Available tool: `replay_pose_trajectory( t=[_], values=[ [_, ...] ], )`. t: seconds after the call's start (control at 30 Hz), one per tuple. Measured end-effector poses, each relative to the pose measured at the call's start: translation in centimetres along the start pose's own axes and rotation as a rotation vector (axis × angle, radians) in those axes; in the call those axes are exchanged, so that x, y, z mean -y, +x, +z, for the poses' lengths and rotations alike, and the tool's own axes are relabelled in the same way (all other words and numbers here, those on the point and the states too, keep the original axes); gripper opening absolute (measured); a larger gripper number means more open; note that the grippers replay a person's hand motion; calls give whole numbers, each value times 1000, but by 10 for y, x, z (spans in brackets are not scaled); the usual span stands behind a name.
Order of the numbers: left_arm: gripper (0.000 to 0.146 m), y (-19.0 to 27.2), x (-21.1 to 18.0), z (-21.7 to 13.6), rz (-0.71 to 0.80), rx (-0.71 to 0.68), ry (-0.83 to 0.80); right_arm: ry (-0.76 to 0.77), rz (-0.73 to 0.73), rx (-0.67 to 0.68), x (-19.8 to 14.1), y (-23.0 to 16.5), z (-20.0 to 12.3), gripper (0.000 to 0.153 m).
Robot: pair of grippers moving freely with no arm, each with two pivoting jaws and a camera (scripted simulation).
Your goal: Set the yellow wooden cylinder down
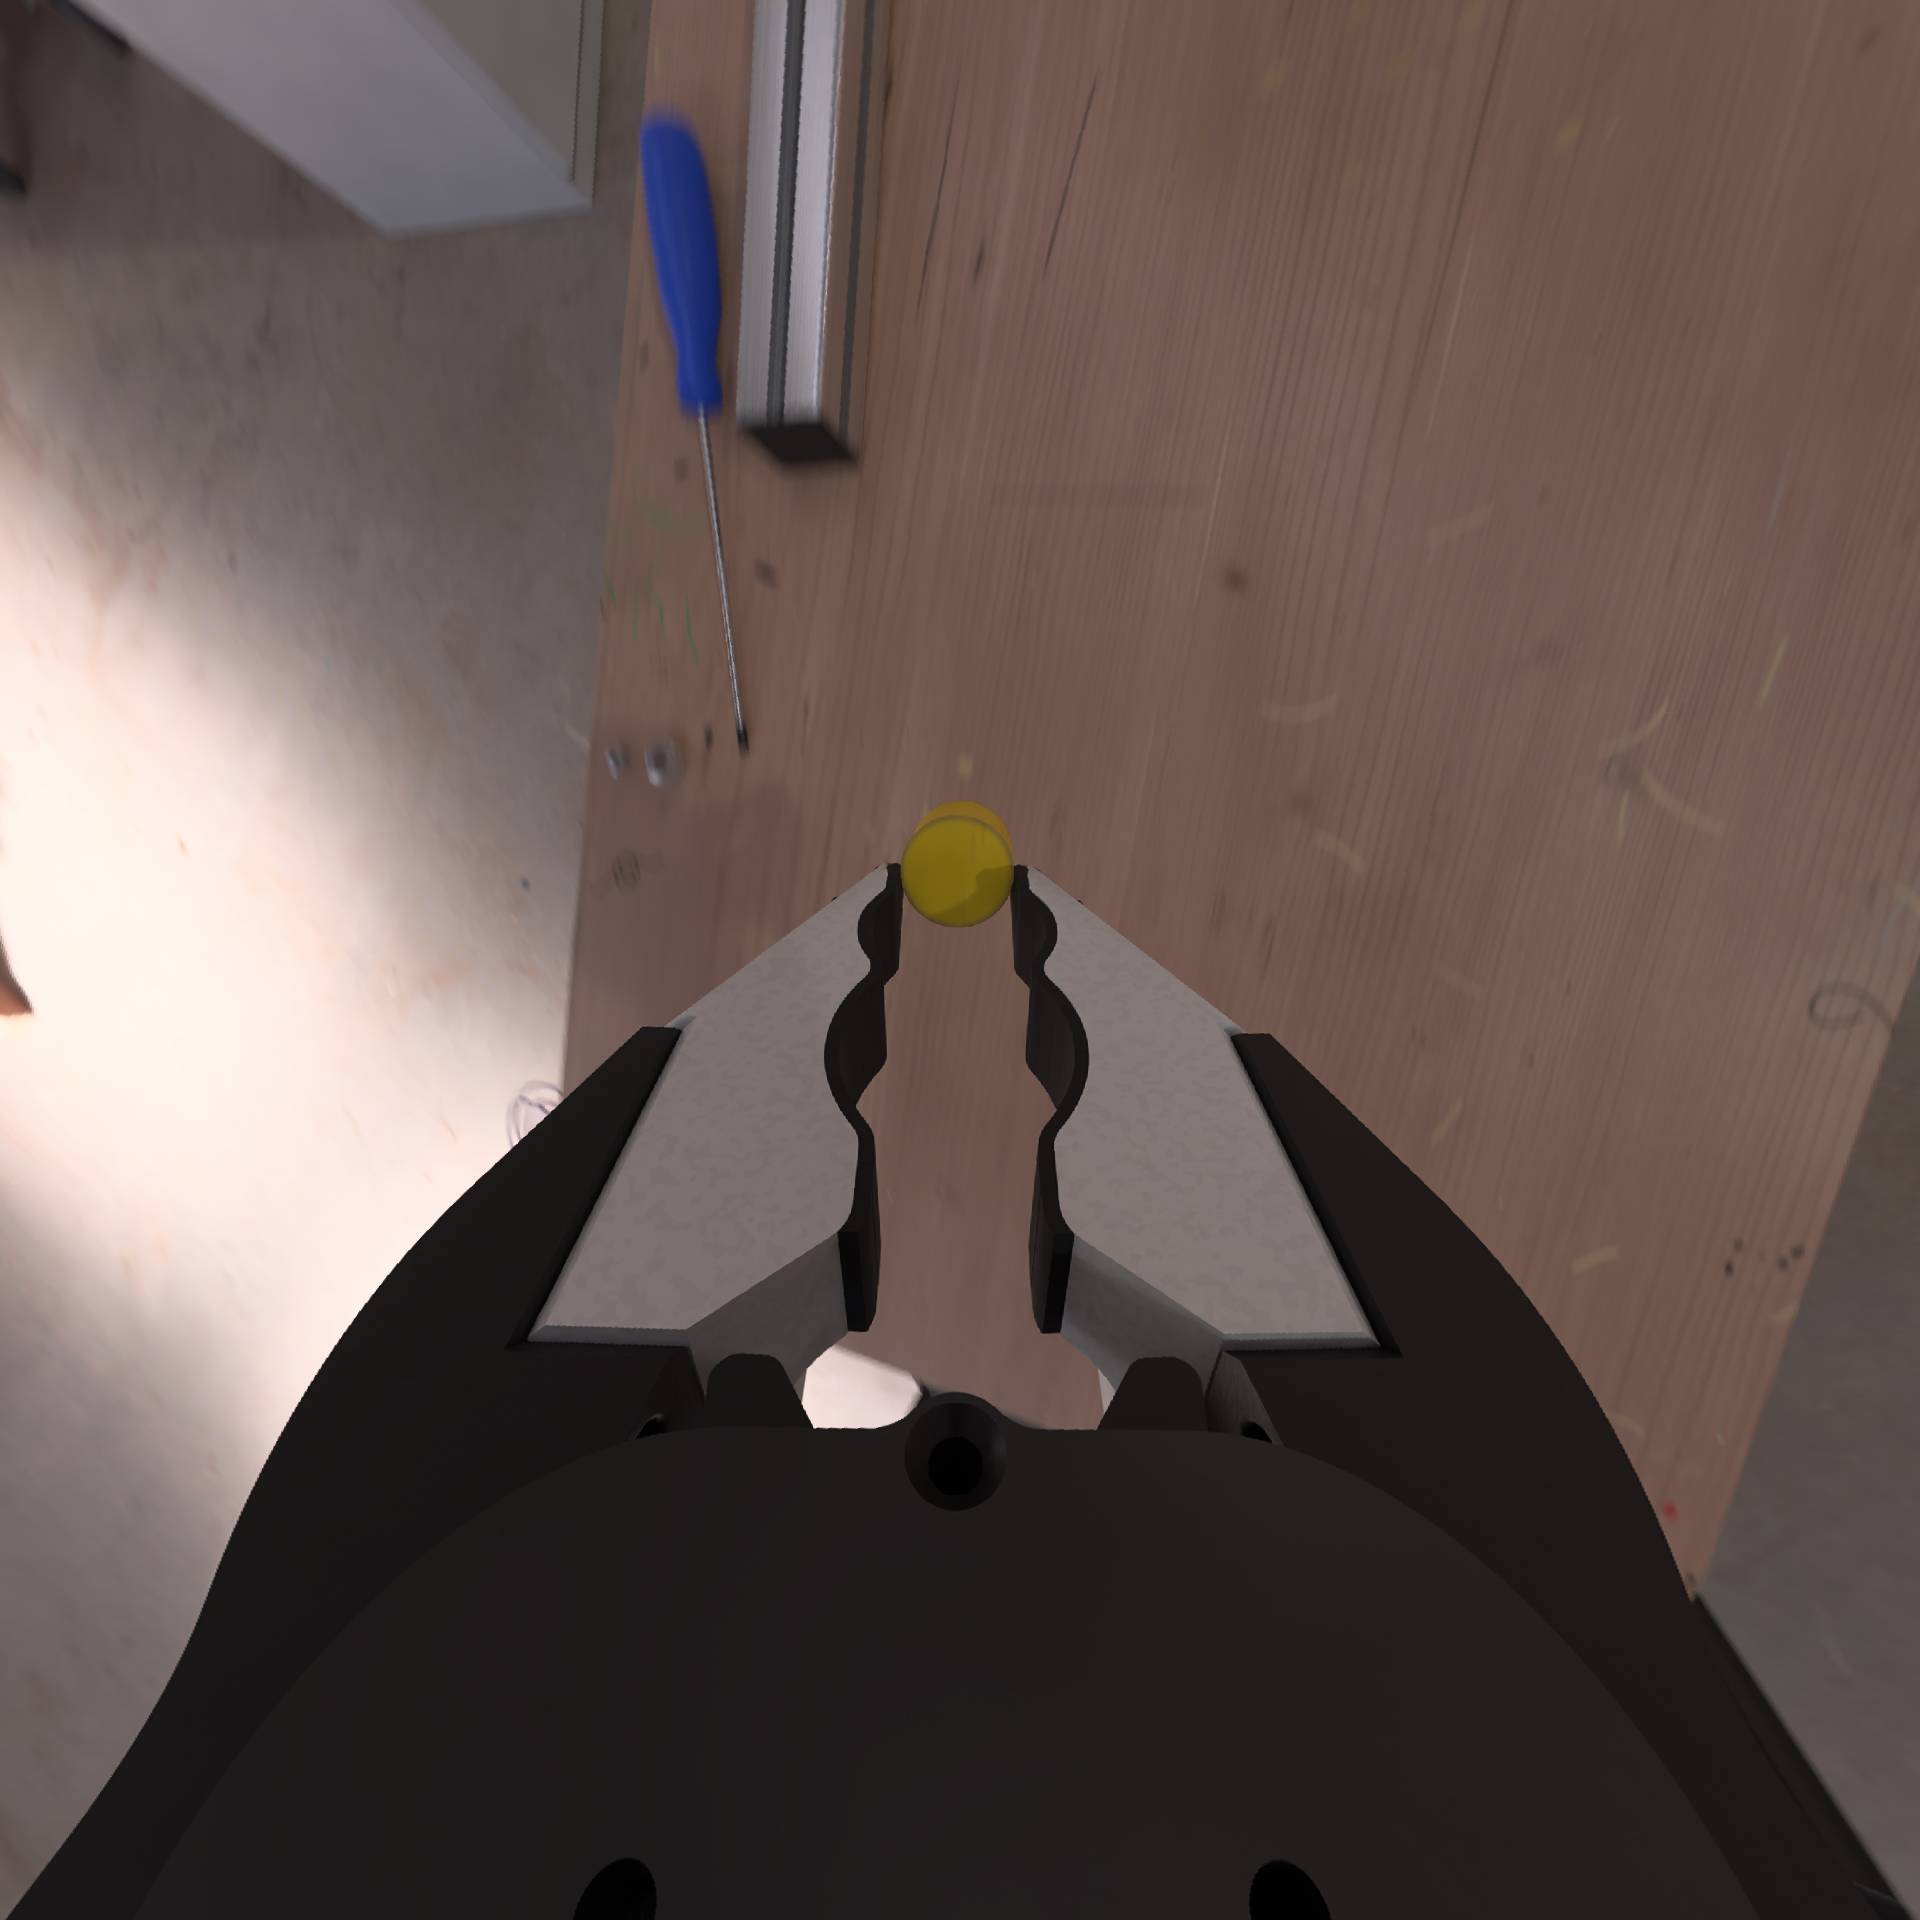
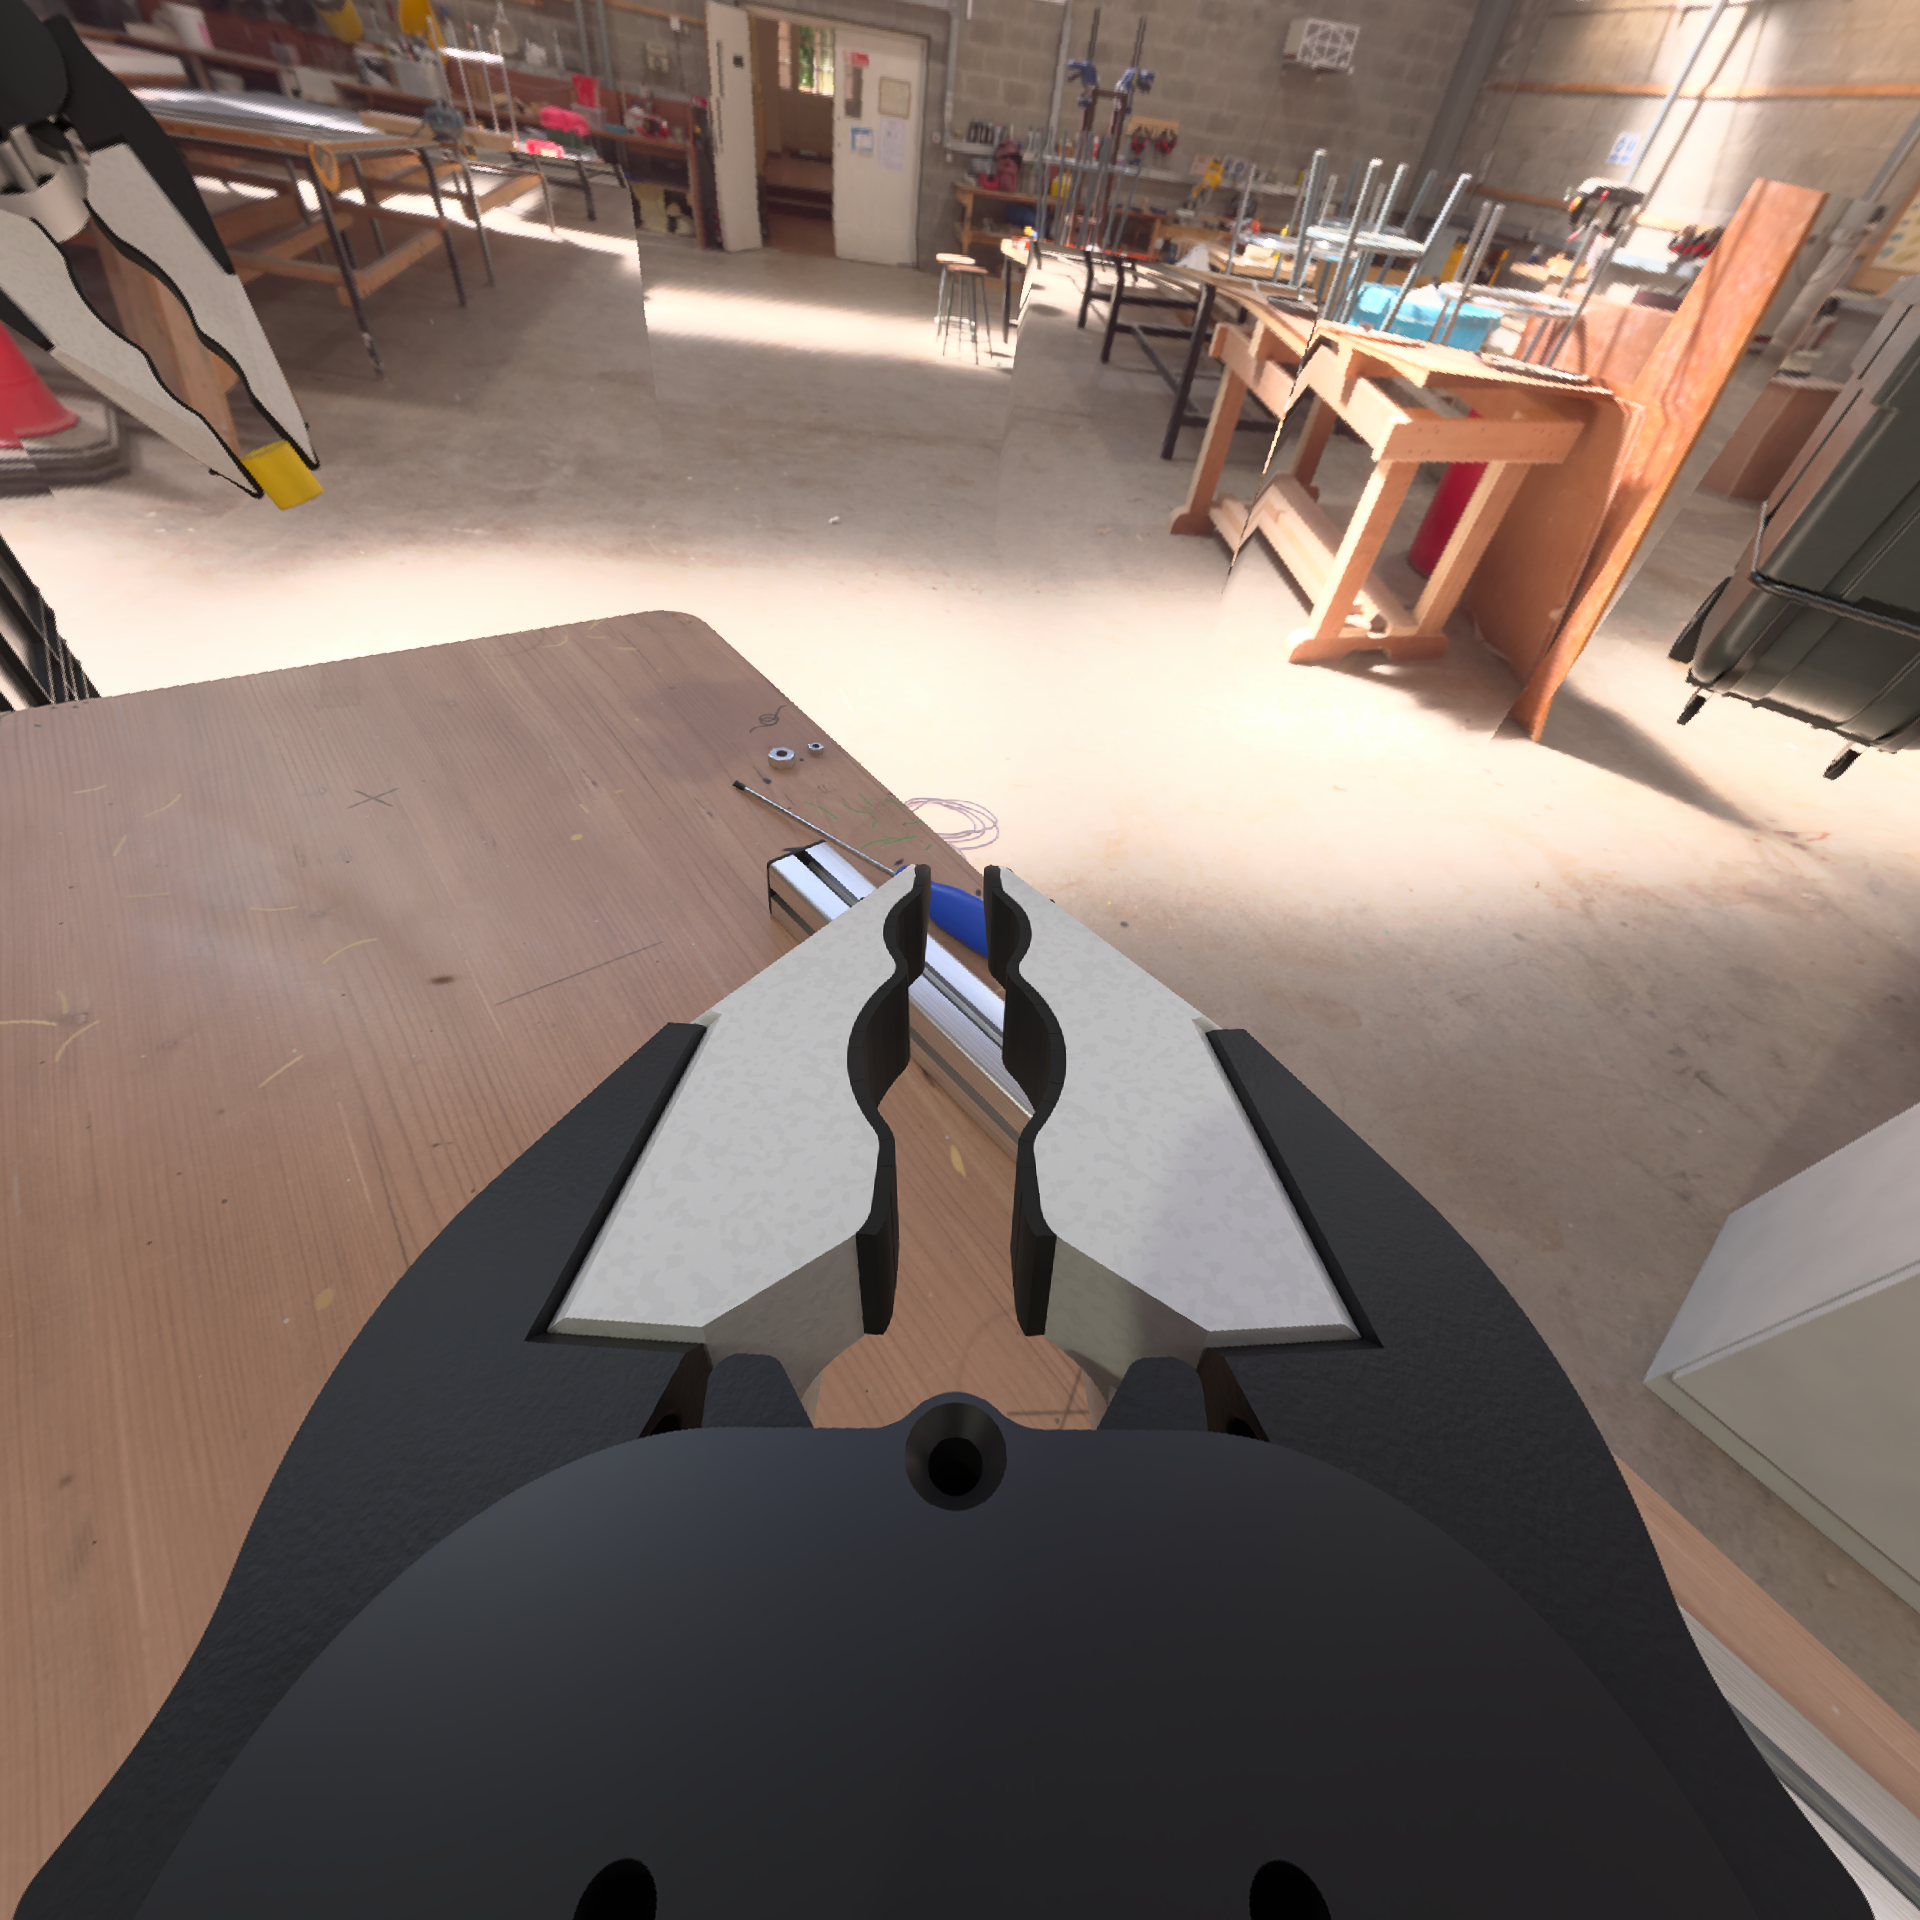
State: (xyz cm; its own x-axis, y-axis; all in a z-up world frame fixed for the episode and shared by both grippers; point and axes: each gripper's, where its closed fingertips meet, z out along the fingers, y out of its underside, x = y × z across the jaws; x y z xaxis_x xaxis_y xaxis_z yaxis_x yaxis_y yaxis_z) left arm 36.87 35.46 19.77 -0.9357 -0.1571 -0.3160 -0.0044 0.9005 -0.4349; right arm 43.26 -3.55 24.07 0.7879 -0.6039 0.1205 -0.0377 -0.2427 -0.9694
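My left tool is clenched on the short yellow wooden cylinder, which is pinched at the very tips of its two grey, black-lined fingers with one round end face turned back toward the camera. Seen from my right tool's camera, the same left tool hangs high at the far left with the cylinder at its tips, well above the brown wooden tabletop. The job is therefore not done: the cylinder is in the air, touching nothing but the fingers. By my judgement the descent and the release are both left to do.

My right tool carries nothing, its jaws apart with a clear gap between them, poised over the right side of the tabletop.

Beyond the left tool's tips, the tabletop lies bare directly beneath the cylinder. Off to the far left, near the edge, lie a blue-handled screwdriver with a thin steel shaft, a silver aluminium rail with a black end cap beside it, and two small metal nuts just past the screwdriver's tip. All are well apart from the cylinder, so I judge the landing spot clear. Past the tabletop edge lies a pale concrete floor.
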Motion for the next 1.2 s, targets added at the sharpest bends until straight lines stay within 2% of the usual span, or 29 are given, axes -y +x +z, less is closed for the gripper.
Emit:
replay_pose_trajectory(
  t=[0.1, 0.23, 0.4, 0.53, 0.67, 0.9, 1.2],
  values=[
    [21, 7, 74, 27, 86, -14, 24, 12, -1, -13, 4, 3, -12, 10],
    [21, 34, 161, 103, 173, -98, 62, 35, 27, -68, 10, 14, -39, 10],
    [21, 64, 228, 198, 226, -185, 78, 53, 26, -127, 14, 26, -80, 10],
    [21, 82, 239, 253, 253, -268, -47, 73, 72, -152, 12, 35, -103, 10],
    [21, 89, 237, 280, 271, -282, -107, 105, 91, -157, 14, 40, -115, 10],
    [21, 92, 230, 297, 279, -288, -141, 131, 87, -152, 18, 41, -123, 10],
    [21, 92, 221, 299, 272, -299, -164, 148, 97, -155, 18, 44, -128, 9]
  ],
)
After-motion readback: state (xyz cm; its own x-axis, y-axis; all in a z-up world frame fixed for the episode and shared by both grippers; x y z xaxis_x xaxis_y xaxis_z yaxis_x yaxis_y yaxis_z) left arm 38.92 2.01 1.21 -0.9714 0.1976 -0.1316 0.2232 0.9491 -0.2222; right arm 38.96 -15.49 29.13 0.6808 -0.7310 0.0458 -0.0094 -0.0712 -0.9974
